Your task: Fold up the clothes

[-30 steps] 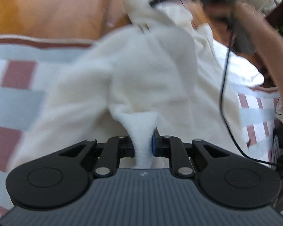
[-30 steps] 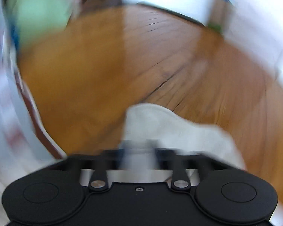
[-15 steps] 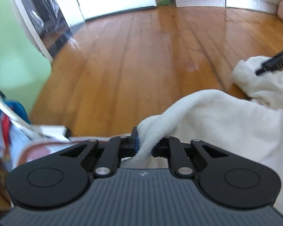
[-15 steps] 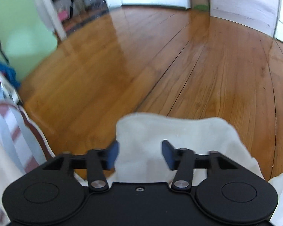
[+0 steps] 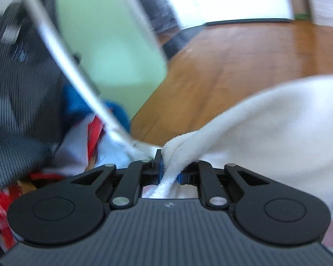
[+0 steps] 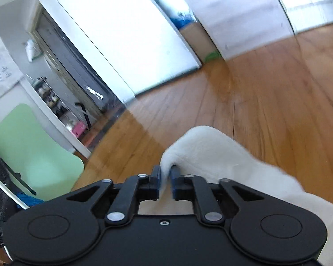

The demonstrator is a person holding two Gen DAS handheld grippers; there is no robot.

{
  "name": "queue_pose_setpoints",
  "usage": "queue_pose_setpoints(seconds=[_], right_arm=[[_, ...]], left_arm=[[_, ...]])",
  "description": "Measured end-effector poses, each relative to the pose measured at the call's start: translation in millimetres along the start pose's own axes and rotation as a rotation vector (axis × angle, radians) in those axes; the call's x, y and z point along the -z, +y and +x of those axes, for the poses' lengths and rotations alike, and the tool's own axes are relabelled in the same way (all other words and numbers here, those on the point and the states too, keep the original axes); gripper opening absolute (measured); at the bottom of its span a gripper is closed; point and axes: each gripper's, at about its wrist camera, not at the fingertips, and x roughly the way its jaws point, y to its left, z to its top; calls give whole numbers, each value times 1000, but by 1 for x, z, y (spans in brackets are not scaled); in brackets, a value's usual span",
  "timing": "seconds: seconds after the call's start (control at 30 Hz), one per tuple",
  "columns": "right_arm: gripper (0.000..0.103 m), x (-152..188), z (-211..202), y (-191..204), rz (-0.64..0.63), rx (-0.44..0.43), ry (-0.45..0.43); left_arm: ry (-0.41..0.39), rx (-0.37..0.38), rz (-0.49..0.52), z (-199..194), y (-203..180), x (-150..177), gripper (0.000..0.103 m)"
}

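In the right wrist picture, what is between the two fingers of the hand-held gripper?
A fold of the white garment, pinched in the right hand-held gripper.

The white garment [image 5: 266, 128] runs off the frame's right edge; the colourful heap [image 5: 84, 137] at left is blurred.

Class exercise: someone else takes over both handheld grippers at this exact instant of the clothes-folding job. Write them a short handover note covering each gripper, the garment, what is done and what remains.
Left gripper: shut on an edge of the white fleecy garment.
Right gripper: shut on another bunched part of the same white garment.
Garment: held up between both grippers, sagging, with the wooden plank floor behind it. A pale green chair and a blurred pile of red and blue clothes sit to the left.
Done: both grips secured, garment lifted.
Left: no fold is visible yet; probably spread it flat, then fold. The work surface is not in view.
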Motion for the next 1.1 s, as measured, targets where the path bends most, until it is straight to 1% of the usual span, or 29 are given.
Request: queue_pose_setpoints(seconds=[0.07,0.1,0.13,0.17,0.2,0.23,0.27,0.3,0.33,0.37,0.43,0.5,0.53,0.57,0.63,0.67,0.7,0.73,0.77,0.8,0.87,0.9,0.93,0.97,1.0,1.03,1.07,1.1], right_arm=[[24,0,1,-2,-48,41,42],[36,3,-9,-8,-46,54,37],[45,6,-23,-15,-35,60,23],[59,10,-37,-23,-24,67,10],[60,14,-48,-31,-28,95,7],[60,18,-57,-41,-45,140,14],[60,18,-61,-52,-66,187,34],[60,16,-66,-64,-94,242,64],[60,14,-74,-73,-122,294,84],[60,11,-81,-81,-140,332,96],[60,2,-91,-99,-152,389,119],[60,-8,-97,-114,-114,396,135],[60,-11,-97,-117,-91,375,146],[60,-12,-94,-119,-65,344,163],[60,-12,-81,-121,11,262,220],[60,-10,-67,-124,73,204,267],[60,-8,-54,-124,123,164,305],[60,-6,-41,-121,149,150,326],[61,-6,-28,-116,162,148,338],[63,-6,-16,-110,146,162,350],[66,-6,7,-96,72,215,371],[69,-6,17,-91,35,253,388],[69,-5,26,-88,8,293,420],[69,-2,31,-89,10,305,453],[56,4,33,-93,28,299,481],[36,10,35,-96,45,294,510],[19,14,31,-95,37,279,492],[18,19,17,-85,-32,264,412]], left_arm=[[74,-28,-36,35,3,6,15],[132,-29,-69,55,2,11,15],[185,-15,-80,72,1,15,17],[215,-16,-62,82,-5,18,19],[243,-17,-45,92,-11,21,19],[223,-41,-5,91,-21,21,21],[202,-65,34,90,-31,22,29],[177,-103,48,86,-36,18,36],[152,-141,60,83,-42,14,47],[124,-154,39,74,-44,9,49],[56,-98,-65,59,-44,-5,50],[7,-17,-179,44,-43,-20,57],[2,29,-195,39,-49,-28,68],[-4,75,-210,33,-56,-35,77],[-4,168,-94,24,-91,-48,77],[-16,193,-37,20,-109,-51,77],[-36,222,24,11,-130,-54,77],[-54,263,66,3,-149,-56,80],[-53,310,65,3,-161,-60,80],[-52,357,64,3,-173,-63,80],[-50,450,62,2,-198,-70,81],[-36,495,49,7,-211,-74,81],[-23,515,42,12,-220,-79,81],[-10,535,36,17,-229,-83,80],[5,536,32,13,-246,-86,81],[15,532,30,12,-255,-88,80],[14,522,31,14,-263,-88,80],[1,483,55,15,-272,-87,80]])
